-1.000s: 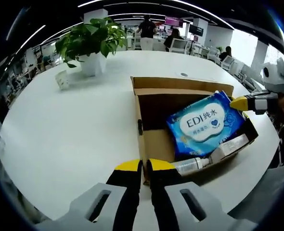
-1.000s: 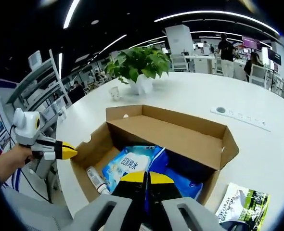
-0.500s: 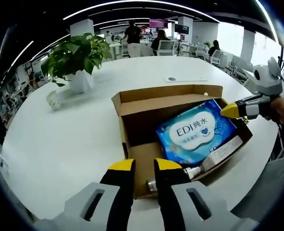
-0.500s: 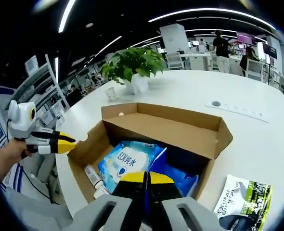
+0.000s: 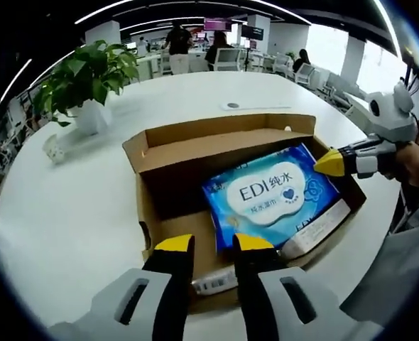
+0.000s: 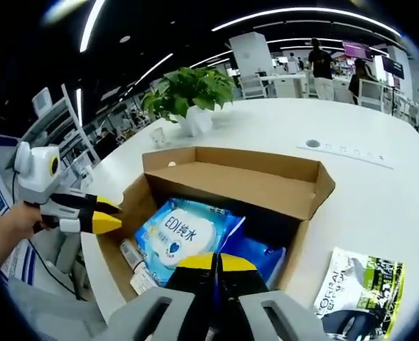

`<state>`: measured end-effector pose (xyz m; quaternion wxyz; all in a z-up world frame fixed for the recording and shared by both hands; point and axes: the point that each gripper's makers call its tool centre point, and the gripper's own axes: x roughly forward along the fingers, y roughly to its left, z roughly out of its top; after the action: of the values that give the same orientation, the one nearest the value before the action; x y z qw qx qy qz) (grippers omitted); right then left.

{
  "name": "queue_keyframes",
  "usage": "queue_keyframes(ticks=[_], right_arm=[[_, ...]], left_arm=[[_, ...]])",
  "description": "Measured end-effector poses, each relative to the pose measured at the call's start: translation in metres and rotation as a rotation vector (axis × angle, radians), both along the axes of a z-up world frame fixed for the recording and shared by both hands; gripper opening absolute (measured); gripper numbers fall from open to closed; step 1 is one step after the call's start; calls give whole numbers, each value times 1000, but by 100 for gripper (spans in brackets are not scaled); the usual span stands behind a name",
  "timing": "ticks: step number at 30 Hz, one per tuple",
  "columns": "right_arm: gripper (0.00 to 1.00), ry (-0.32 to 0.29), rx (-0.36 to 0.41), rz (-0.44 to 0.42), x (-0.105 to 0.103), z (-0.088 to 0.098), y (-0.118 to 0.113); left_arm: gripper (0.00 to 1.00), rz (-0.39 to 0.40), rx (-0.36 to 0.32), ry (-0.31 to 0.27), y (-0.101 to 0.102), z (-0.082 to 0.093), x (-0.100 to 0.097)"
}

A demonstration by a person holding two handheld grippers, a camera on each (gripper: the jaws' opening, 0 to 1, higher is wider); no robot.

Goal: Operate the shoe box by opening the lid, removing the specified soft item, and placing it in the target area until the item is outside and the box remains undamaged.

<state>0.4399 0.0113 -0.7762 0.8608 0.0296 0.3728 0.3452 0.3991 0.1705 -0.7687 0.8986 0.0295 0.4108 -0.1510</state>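
Open brown cardboard shoe box (image 5: 168,153) sits on the round white counter (image 5: 67,206), flaps up, w/ a blue soft wet-wipes pack (image 5: 270,195) lying inside on top of a white tube (image 5: 316,233). Left claw (image 5: 213,243) hovers at the box's near edge, its 2 yellow tips slightly apart & empty; right claw (image 6: 215,261) has tips pressed together on the pack's blue edge, inside the box. Potted green plant (image 6: 186,96) stands beyond the box, a green-black printed packet (image 6: 358,288) lies on the counter beside it.

Open shoe box (image 6: 224,186) holds wipes pack (image 6: 182,236); right tongs (image 6: 215,261) seemingly closed.
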Motion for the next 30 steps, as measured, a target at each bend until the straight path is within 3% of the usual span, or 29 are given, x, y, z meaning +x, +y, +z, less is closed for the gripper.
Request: queue_keyframes(ticks=[7, 14, 17, 21, 24, 30], right_arm=[[0, 2, 1, -2, 1, -3, -1], [0, 11, 6, -9, 2, -6, -3], [0, 15, 9, -13, 1, -7, -4], [0, 17, 12, -16, 1, -8, -5], [0, 21, 19, -22, 1, -8, -5], [0, 30, 37, -42, 0, -8, -5]], left_arm=[[25, 6, -59, 39, -10, -11, 9], [25, 40, -168, 95, -20, -23, 14], [24, 45, -168, 114, -20, -30, 14], [13, 53, -165, 126, -20, -34, 11], [12, 95, -201, 135, -20, -35, 10], [8, 88, -185, 136, -22, -38, 9]])
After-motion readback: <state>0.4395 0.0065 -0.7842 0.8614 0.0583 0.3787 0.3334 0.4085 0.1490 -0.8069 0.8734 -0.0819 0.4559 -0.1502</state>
